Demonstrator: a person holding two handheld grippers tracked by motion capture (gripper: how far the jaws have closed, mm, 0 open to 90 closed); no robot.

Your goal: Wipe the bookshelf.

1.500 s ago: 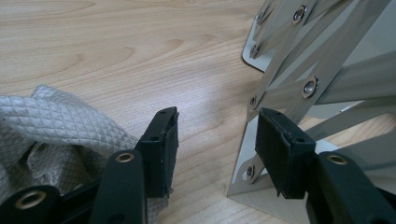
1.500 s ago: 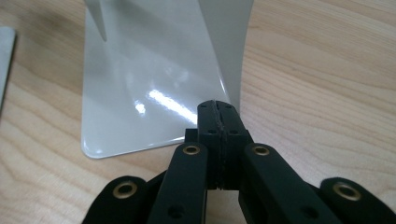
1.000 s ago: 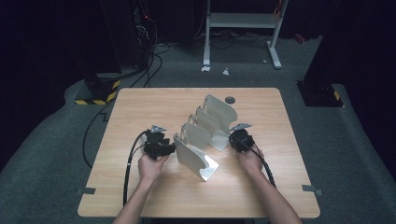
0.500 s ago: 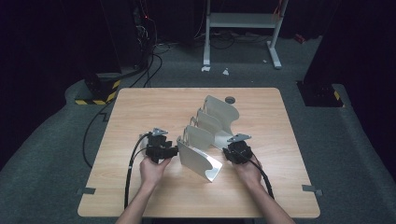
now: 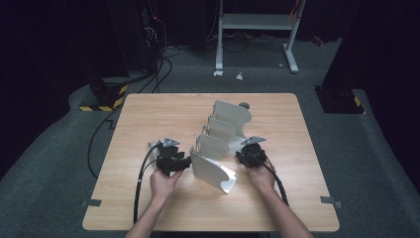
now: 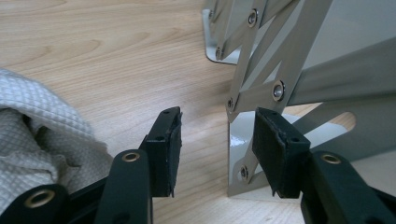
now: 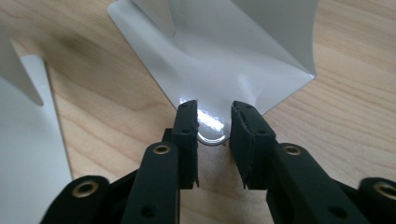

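The right gripper point(image 7: 214, 135), its jaws just narrowing, stands part-open around a rounded tab of the white expanding file rack point(image 5: 218, 144) without pinching it. The left gripper point(image 6: 215, 154) gapes at the rack's scissor-linked end, gripping nothing. The rack stands mid-table point(image 5: 148, 119).

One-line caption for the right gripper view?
Right hand-held gripper, jaws apart, at the base-plate edge of a white expanding file rack on the wooden table.

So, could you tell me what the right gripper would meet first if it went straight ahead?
Probably the white metal rack's base plate: its rounded tab lies just beyond the right gripper, whose jaws have just been closing, with nothing pinched between them yet.
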